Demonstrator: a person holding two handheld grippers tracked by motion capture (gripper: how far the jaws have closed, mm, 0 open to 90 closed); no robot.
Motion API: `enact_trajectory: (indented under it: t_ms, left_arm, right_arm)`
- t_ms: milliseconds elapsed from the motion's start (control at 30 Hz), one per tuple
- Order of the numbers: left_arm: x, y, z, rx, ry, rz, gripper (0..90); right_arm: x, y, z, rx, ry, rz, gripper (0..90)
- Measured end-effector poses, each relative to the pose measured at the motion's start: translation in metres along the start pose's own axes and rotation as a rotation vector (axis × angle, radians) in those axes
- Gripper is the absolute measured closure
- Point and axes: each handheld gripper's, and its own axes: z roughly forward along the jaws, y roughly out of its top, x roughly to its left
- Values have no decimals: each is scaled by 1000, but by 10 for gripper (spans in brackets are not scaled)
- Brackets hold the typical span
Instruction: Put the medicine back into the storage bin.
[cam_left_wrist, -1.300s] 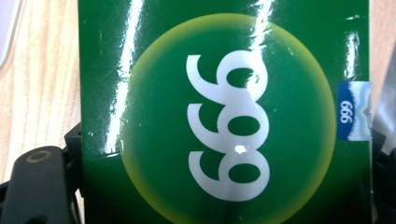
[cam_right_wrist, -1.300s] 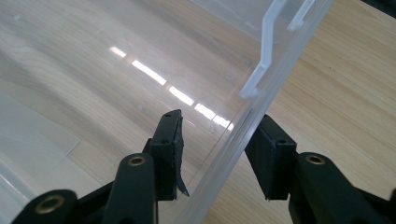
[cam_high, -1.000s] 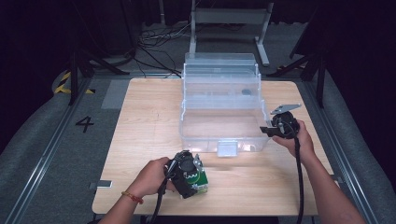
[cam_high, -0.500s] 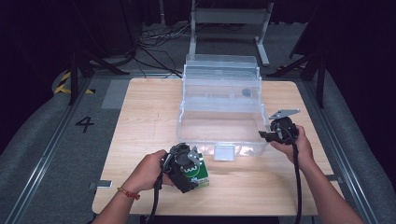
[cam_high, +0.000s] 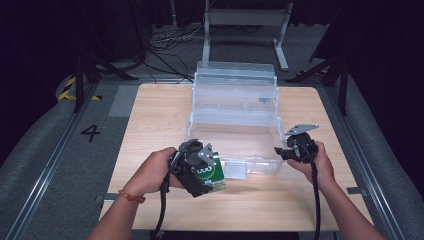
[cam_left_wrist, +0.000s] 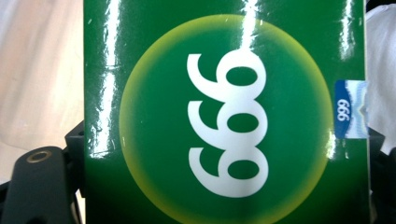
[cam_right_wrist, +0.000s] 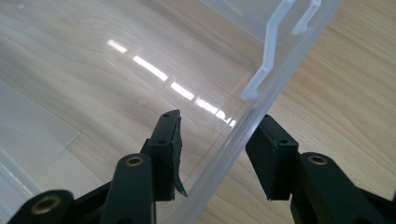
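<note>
High view: one wooden table (cam_high: 150, 120), one clear plastic bin (cam_high: 235, 117) standing open in the middle of it, with what looks like its lid raised at the far side. One green box (cam_high: 209, 172) sits at the near left corner of the bin, just outside the front wall, held in the left gripper (cam_high: 196, 167). The right gripper (cam_high: 287, 150) is at the bin's near right corner. Two hands, two grippers, one box, one bin. A small clear latch flap (cam_high: 235, 169) hangs at the bin's front.

Left gripper view: the green box (cam_left_wrist: 224, 112) sits very close, glossy, printed with white "999" in a yellow ring, plus one small blue sticker (cam_left_wrist: 349, 109). The jaws sit at either side of it, so the left gripper is clamped across the box's width. It looks like light cardboard: stiff enough to hold by the flat sides, but it would probably dent under a hard squeeze, and the shiny coat may slip.

Right gripper view: the right gripper (cam_right_wrist: 219, 158) has its jaws set moderately apart, straddling the bin's side wall (cam_right_wrist: 243, 135), one jaw inside and one outside, not pinching yet. One white hinge or handle clip (cam_right_wrist: 268, 51) shows farther along the rim. The bin looks light, thin and somewhat flexible, also slick; the rim is likely the best place to hold.
</note>
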Motion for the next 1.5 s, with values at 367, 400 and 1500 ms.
enact_trajectory:
  t_ms: [367, 400, 1500]
  left_arm:
    - [21, 16, -13, 33, -8, 44, 165]
    - [28, 20, -15, 44, -10, 50, 165]
    - [115, 15, 27, 123, -61, 199, 164]
  right_arm:
    - [7, -3, -4, 1, 9, -21, 563]
    - [8, -3, -4, 0, 13, -20, 563]
    - [4, -7, -5, -36, 61, -36, 509]
